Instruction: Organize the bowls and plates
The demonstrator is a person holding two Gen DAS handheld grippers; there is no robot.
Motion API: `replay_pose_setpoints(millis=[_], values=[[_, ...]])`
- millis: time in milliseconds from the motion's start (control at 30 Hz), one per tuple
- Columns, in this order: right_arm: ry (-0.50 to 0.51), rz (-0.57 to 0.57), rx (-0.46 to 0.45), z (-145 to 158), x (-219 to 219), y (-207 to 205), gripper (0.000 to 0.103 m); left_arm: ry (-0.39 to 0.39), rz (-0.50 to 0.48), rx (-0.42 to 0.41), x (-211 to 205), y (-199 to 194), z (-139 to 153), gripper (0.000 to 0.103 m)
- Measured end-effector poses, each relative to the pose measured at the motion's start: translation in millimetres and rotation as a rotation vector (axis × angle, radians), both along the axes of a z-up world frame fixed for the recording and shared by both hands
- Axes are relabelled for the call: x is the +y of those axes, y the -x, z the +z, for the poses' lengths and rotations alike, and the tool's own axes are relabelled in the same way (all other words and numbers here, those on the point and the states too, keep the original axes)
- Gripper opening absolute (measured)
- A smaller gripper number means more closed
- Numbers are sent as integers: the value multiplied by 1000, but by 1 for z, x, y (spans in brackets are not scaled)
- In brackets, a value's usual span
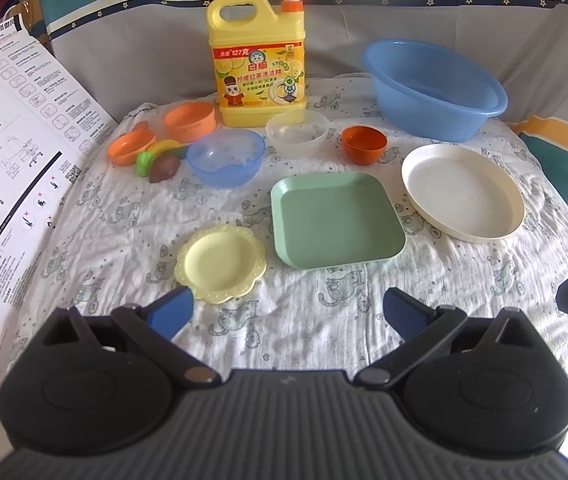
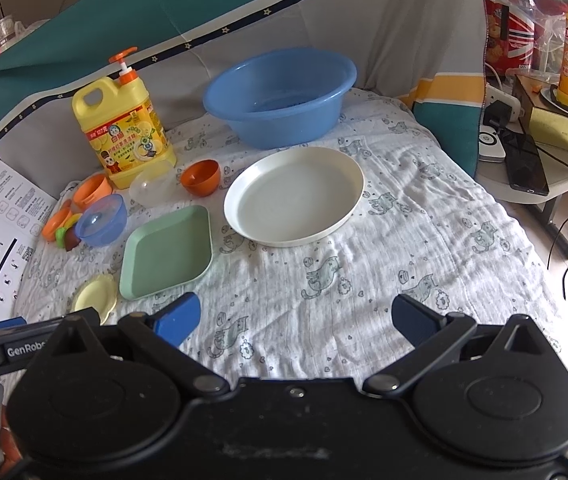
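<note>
On the cat-print cloth lie a small yellow scalloped plate point(image 1: 220, 263) point(image 2: 96, 298), a green square plate point(image 1: 336, 219) point(image 2: 166, 251) and a big white round plate point(image 1: 462, 191) point(image 2: 294, 195). Behind them stand a blue bowl point(image 1: 226, 157) point(image 2: 102, 220), a clear bowl point(image 1: 296, 132) point(image 2: 152, 189), a small dark-orange bowl point(image 1: 364, 144) point(image 2: 201, 177) and a light-orange bowl point(image 1: 190, 121) point(image 2: 92, 192). My left gripper point(image 1: 288, 312) is open and empty, just in front of the yellow plate. My right gripper point(image 2: 296, 318) is open and empty, in front of the white plate.
A blue basin point(image 1: 433, 87) point(image 2: 280, 96) and a yellow detergent jug point(image 1: 259, 68) point(image 2: 126, 132) stand at the back. Toy food and an orange lid point(image 1: 128, 147) lie at the left. A printed sheet point(image 1: 12, 152) covers the left edge. A side table with clutter point(image 2: 531, 148) stands right.
</note>
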State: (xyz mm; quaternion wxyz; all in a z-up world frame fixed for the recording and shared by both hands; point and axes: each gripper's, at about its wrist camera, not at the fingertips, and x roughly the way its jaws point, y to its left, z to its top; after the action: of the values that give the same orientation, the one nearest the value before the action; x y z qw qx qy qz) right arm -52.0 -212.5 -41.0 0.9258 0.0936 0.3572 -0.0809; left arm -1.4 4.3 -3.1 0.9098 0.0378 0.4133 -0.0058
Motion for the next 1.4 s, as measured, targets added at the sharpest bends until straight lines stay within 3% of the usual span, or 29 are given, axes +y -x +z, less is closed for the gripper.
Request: replay_pose_setpoints(millis=[1067,1400], values=[[-15,-8,25,-11,-8,-11,103,-32,-13,21,-5,-9,-12,103],[39,31,-90,-16,-22,-27,103,20,-64,8,-11,-40,-24,103]])
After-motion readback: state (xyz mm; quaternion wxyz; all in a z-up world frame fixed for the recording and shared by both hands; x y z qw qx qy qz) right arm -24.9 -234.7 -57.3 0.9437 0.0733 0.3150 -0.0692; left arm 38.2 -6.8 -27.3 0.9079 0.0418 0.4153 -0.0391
